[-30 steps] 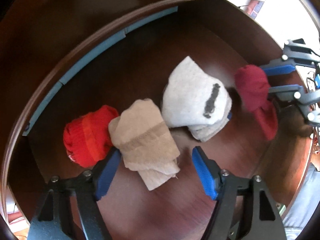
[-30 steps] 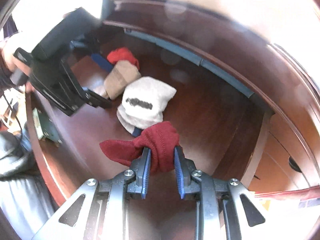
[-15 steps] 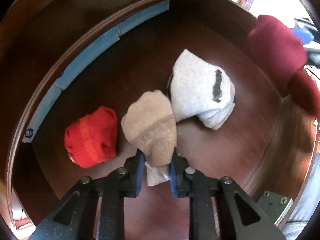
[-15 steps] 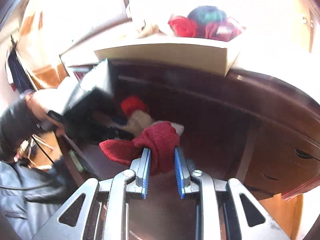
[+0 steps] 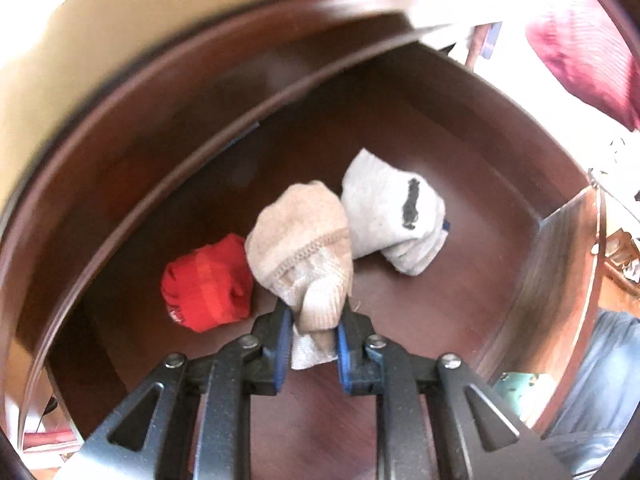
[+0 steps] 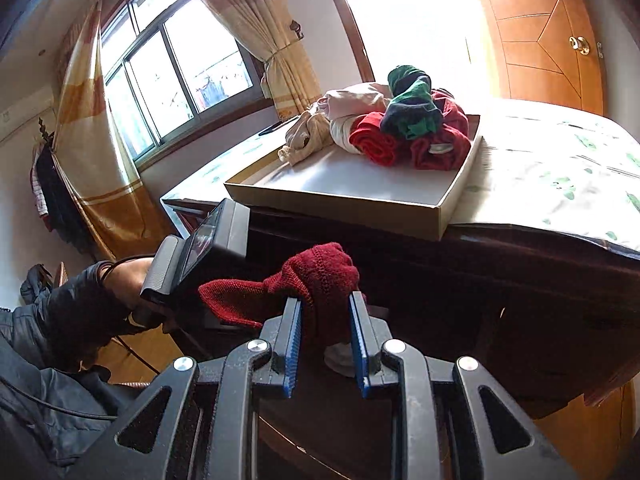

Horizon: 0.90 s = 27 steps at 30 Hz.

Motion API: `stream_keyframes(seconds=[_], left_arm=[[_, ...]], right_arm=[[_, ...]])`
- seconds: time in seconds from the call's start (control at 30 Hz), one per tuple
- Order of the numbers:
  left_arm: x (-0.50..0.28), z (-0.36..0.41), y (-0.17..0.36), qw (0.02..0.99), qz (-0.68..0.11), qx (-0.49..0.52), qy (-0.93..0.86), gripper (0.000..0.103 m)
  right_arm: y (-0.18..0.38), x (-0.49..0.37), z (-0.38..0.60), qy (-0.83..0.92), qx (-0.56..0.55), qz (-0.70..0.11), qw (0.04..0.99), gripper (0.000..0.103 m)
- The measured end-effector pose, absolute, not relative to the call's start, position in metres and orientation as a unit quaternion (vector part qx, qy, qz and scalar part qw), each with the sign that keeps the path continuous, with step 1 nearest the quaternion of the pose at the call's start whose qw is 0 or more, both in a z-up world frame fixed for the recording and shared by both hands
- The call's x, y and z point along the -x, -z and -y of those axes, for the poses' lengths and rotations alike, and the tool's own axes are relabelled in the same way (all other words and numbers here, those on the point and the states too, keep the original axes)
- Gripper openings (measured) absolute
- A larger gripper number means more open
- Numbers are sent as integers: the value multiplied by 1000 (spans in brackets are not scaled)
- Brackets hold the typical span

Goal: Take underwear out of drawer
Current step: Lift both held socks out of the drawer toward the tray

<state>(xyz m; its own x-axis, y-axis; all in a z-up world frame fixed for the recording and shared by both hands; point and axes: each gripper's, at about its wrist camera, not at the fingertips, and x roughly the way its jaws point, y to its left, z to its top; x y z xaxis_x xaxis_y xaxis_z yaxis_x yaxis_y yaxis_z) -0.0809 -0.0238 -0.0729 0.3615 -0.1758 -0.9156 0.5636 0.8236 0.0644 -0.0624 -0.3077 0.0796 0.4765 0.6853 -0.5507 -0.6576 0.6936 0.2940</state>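
In the left wrist view my left gripper [image 5: 311, 334] is shut on a beige rolled garment [image 5: 306, 246] and holds it just above the floor of the dark wooden drawer [image 5: 400, 120]. A red bundle [image 5: 206, 282] lies to its left and a white-grey bundle [image 5: 394, 212] with a black mark to its right. In the right wrist view my right gripper [image 6: 325, 322] is shut on a dark red garment [image 6: 316, 276], held up in front of the dresser, below a cardboard tray [image 6: 452, 208]. The dark red garment also shows at the upper right of the left wrist view [image 5: 584, 52].
The tray on the dresser top holds a pile of several rolled garments [image 6: 400, 124]. A patterned cloth [image 6: 560, 176] covers the dresser top. The left hand-held unit [image 6: 200, 252] is at the left. A window with curtains [image 6: 168, 72] and a wooden door [image 6: 544, 32] are behind.
My left gripper shut on the beige garment and lifted it. My right gripper rose out of the drawer with the dark red garment, up to the level of the dresser top.
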Motion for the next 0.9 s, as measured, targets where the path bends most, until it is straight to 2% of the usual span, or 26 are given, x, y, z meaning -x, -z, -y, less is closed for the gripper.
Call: stream_keyframes(seconds=[0.5, 0.9], left_arm=[[138, -14, 30, 863, -447, -116, 206, 16], [176, -39, 13, 890, -402, -76, 200, 16]], right_arm=[[-110, 73, 321, -375, -48, -268, 886, 25], [-101, 77, 308, -387, -65, -264, 881, 25]])
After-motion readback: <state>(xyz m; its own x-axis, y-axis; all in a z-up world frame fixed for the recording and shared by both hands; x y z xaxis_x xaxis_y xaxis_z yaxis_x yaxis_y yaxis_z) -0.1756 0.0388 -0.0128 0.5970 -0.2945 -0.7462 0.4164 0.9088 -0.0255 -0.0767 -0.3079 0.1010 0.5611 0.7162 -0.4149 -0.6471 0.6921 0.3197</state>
